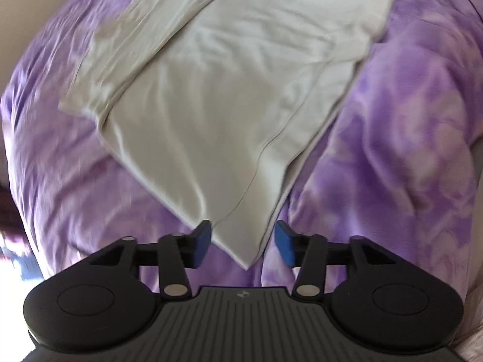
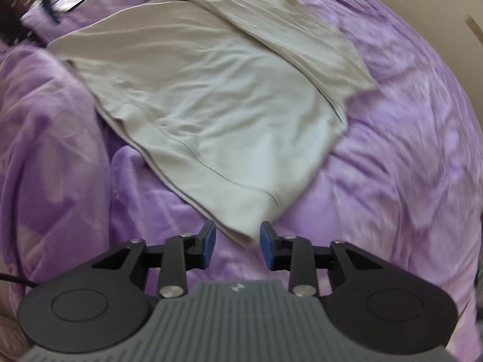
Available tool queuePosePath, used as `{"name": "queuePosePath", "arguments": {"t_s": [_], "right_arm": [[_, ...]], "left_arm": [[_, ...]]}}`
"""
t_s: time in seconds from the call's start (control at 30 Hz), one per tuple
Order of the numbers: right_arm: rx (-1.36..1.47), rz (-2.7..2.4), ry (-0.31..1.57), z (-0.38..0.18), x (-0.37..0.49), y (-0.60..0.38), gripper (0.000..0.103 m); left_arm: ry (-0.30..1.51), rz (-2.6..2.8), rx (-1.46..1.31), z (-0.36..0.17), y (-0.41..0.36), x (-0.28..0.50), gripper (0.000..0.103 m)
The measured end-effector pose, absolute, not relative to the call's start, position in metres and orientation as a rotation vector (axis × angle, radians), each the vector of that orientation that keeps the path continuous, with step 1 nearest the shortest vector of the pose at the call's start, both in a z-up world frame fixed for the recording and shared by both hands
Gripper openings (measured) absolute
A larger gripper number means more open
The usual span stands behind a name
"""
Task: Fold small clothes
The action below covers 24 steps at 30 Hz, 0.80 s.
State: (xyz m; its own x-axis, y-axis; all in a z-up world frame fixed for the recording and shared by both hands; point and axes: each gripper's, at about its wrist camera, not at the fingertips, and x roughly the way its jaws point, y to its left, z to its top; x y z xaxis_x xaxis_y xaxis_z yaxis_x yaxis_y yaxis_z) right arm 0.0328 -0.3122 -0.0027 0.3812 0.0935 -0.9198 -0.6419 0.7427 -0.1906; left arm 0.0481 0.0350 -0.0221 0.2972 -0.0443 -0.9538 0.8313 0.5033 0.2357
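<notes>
Down low, the left gripper (image 1: 243,244) has its blue-padded fingers (image 1: 201,243) spread on either side of one pointed corner of the beige garment (image 1: 229,96), apart from it. Likewise the right gripper (image 2: 237,244) hangs spread before another corner. Soft and wrinkled, the cloth lies flat on the bed's mottled purple cover (image 2: 392,166), one side folded over in a long strip.
</notes>
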Motion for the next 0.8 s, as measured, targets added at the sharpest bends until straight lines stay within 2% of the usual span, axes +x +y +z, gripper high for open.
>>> {"name": "queuePosePath", "arguments": {"t_s": [0.17,0.27,0.47,0.8], "right_arm": [[-0.718,0.613,1.054,-0.021,0.030,-0.290,0.041],[-0.815,0.660,1.044,-0.034,0.028,-0.284,0.050],[-0.959,0.688,1.006,-0.058,0.029,-0.282,0.050],[-0.995,0.638,0.991,-0.059,0.028,-0.293,0.042]], "left_arm": [[1.135,-0.733,1.007,-0.049,0.023,0.043,0.062],[1.173,-0.738,1.029,-0.065,0.026,0.046,0.063],[1.106,-0.764,1.087,-0.079,0.025,0.040,0.072],[1.051,-0.750,1.074,-0.069,0.039,0.044,0.073]]}}
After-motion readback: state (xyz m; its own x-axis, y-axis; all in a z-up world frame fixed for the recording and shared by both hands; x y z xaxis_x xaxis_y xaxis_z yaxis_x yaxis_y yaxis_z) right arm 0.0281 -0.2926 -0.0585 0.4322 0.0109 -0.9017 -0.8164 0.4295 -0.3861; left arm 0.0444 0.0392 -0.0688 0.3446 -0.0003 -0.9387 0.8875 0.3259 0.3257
